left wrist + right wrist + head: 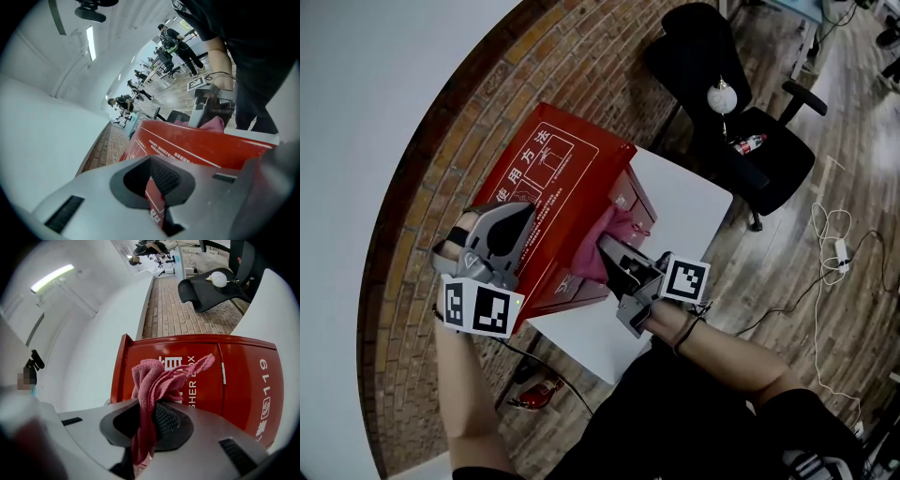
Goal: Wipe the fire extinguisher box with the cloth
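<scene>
The red fire extinguisher box (546, 178) with white print stands on a small white table (684, 202). My left gripper (517, 220) reaches it from the left, and in the left gripper view (157, 197) its jaws are shut on a thin red edge of the box (197, 147). My right gripper (605, 248) is shut on a bunched pink cloth (614, 230) held at the box's front face. In the right gripper view the cloth (154, 385) sticks out of the gripper (145, 427), in front of the lettered red panel (243, 376).
A white wall (366, 112) and a band of brick floor (422, 281) lie behind the box. A black office chair (722, 94) with a bottle (748, 144) on its seat stands beyond the table. A white cable (834, 244) trails on the wooden floor at right.
</scene>
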`<state>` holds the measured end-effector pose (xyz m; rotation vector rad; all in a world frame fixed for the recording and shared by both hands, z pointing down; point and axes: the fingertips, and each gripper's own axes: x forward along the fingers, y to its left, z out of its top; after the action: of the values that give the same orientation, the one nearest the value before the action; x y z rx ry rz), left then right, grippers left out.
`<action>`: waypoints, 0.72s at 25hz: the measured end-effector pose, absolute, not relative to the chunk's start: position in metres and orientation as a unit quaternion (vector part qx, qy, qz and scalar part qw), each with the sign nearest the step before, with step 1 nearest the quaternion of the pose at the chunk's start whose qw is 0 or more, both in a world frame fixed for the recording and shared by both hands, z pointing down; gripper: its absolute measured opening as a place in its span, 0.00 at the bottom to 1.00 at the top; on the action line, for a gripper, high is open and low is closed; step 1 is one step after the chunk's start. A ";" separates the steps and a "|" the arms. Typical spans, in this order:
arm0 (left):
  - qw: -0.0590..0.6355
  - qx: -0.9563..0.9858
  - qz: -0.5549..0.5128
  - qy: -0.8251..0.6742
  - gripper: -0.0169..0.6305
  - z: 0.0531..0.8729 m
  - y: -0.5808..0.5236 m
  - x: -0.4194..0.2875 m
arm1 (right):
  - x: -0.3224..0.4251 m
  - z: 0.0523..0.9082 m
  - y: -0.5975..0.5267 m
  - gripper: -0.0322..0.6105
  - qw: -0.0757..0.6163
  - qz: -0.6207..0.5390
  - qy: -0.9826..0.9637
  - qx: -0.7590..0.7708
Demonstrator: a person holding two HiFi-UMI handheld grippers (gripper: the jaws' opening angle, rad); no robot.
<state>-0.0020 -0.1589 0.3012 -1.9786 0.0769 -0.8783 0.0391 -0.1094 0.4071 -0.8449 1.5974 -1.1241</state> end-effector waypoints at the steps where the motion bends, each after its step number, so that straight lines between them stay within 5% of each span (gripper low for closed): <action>1: 0.469 -0.807 -0.358 0.031 0.05 0.301 -0.159 -0.002 | 0.039 0.405 -0.109 0.16 0.485 -0.461 0.657 -0.347; 18: 0.469 -0.807 -0.358 0.032 0.05 0.302 -0.159 -0.002 | 0.041 0.367 -0.109 0.16 0.480 -0.448 0.673 -0.340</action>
<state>-0.0020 -0.1585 0.3017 -1.9777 0.0775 -0.8775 0.0412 -0.1092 0.3671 -0.8293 1.6430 -1.0925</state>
